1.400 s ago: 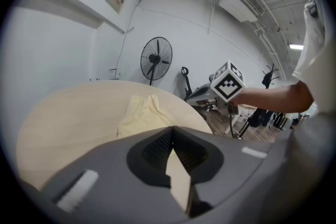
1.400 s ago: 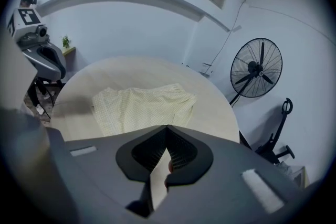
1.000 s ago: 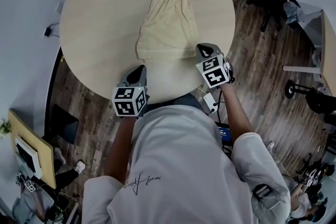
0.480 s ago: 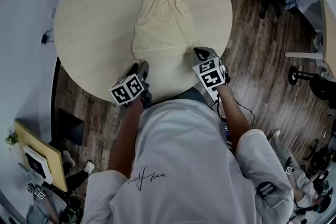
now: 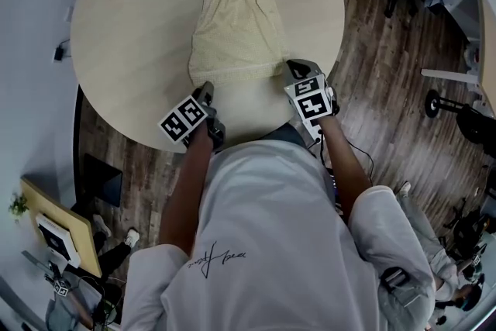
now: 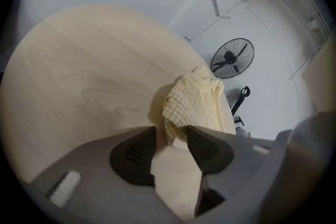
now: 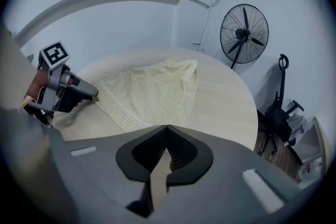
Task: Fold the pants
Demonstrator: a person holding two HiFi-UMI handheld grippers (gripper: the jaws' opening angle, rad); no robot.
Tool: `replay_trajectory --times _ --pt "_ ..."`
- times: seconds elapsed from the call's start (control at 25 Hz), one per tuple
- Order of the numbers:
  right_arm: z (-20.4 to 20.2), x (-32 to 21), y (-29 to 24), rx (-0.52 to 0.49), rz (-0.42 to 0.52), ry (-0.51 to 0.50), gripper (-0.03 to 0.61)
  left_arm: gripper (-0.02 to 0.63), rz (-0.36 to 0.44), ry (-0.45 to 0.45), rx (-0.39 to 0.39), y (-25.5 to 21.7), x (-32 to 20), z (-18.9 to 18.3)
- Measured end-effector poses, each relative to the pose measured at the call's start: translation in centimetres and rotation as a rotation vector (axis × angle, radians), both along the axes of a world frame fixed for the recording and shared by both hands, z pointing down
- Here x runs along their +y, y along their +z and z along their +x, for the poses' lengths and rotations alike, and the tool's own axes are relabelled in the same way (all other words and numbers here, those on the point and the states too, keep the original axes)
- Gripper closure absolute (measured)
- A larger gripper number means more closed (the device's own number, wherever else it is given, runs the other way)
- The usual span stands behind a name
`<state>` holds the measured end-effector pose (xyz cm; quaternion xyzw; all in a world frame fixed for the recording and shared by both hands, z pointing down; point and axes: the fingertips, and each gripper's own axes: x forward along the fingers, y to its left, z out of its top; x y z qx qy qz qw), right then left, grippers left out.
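Since a second ago the left gripper (image 5: pixel 204 91) has dropped and rolled to the near-left waistband corner of the pants (image 5: pixel 236 27). Its jaws are opening, with the corner at their mouth, unpinched. The right gripper (image 5: pixel 289 68) sits closed and empty at the right corner. Judgement: first grasp pending. The pants are soft, pale yellow checked cloth, flat on the round wood-grain table (image 5: pixel 132 35).

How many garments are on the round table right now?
1. The pale yellow pants lie on the round table, running from its middle toward the person's edge. No second garment shows; one could hide underneath.
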<state>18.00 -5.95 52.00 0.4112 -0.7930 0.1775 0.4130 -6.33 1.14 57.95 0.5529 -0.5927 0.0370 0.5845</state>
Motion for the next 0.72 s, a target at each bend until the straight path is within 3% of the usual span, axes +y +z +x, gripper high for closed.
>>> replay_trajectory --times 0.08,0.16,0.28,0.4,0.72 --pt "1.1 -0.8 0.3 -0.065 -0.028 0.103 0.577 0.383 -0.002 -0.014 0.000 0.0 0.1 -0.1" --pt "1.7 -1.1 0.9 -0.192 -0.099 0.219 0.559 0.394 -0.003 -0.022 0.000 0.0 0.1 -0.2" --pt "1.5 -0.8 2.0 -0.323 -0.184 0.324 0.425 0.400 -0.002 -0.025 -0.007 0.0 0.1 -0.3" --pt "1.3 -0.7 2.9 -0.304 -0.168 0.345 0.364 0.407 -0.002 -0.033 -0.003 0.0 0.1 0.0" --pt "0.2 -0.2 5.2 -0.192 -0.133 0.328 0.372 0.410 -0.001 -0.032 -0.033 0.0 0.2 -0.2"
